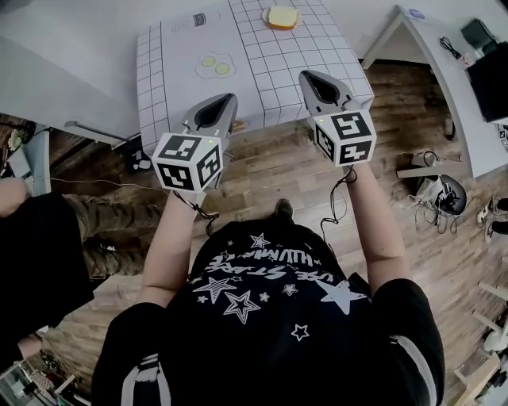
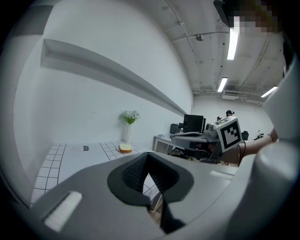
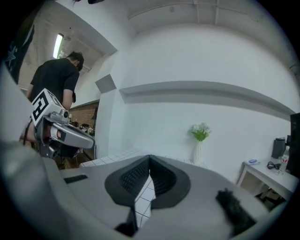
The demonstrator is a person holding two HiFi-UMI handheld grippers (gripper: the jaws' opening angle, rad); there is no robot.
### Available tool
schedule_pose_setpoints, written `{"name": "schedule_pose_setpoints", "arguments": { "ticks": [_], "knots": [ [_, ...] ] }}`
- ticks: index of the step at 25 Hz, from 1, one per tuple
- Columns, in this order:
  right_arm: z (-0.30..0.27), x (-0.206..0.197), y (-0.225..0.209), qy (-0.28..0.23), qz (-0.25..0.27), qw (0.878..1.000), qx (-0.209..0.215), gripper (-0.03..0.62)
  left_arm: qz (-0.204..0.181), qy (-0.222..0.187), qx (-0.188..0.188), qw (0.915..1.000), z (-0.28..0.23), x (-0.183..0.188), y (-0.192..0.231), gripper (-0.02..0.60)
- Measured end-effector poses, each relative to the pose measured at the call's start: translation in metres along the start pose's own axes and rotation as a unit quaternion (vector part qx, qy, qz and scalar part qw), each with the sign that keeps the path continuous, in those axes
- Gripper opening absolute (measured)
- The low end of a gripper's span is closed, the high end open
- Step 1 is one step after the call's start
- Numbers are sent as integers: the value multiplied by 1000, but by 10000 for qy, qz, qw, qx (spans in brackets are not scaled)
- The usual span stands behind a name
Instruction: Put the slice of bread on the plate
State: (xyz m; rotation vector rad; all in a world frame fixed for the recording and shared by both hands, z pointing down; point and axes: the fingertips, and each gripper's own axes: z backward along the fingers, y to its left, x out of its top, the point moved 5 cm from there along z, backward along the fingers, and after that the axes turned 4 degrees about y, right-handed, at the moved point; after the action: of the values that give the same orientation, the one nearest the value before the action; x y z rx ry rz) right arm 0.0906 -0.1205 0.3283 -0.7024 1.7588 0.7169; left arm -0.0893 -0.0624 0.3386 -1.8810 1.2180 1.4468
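Observation:
A yellow-brown slice of bread (image 1: 282,17) lies at the far end of the white gridded table (image 1: 270,87), on what looks like a pale round disc. In the left gripper view the bread (image 2: 125,148) shows small, far ahead of the jaws. Two fried eggs (image 1: 215,65) on a white shape lie nearer, left of centre. My left gripper (image 1: 230,99) (image 2: 148,154) hovers over the table's near left edge, shut and holding nothing. My right gripper (image 1: 305,75) (image 3: 149,157) is over the near right part, also shut and holding nothing.
A white vase of flowers (image 2: 128,126) (image 3: 199,140) stands against the wall behind the bread. A second white table (image 1: 444,71) with dark gear is to the right. Cables and a helmet-like object (image 1: 444,194) lie on the wooden floor. A person in black (image 3: 54,79) stands at left.

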Motion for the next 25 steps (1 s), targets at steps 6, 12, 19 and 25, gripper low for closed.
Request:
{"name": "schedule_pose_setpoints", "arguments": {
  "ticks": [6, 12, 19, 25],
  "knots": [
    [7, 40, 36, 7, -133, 9999, 9, 14, 37, -44, -119, 9999, 35, 30, 8, 8],
    [36, 67, 61, 87, -169, 9997, -160, 14, 15, 12, -301, 9995, 72, 46, -2, 8],
    [51, 42, 125, 213, -160, 9982, -533, 14, -79, -118, -683, 9976, 109, 4, 13, 8],
    [81, 28, 157, 337, -304, 9962, -750, 14, -155, -41, -936, 9955, 131, -14, 2, 8]
  ]
}}
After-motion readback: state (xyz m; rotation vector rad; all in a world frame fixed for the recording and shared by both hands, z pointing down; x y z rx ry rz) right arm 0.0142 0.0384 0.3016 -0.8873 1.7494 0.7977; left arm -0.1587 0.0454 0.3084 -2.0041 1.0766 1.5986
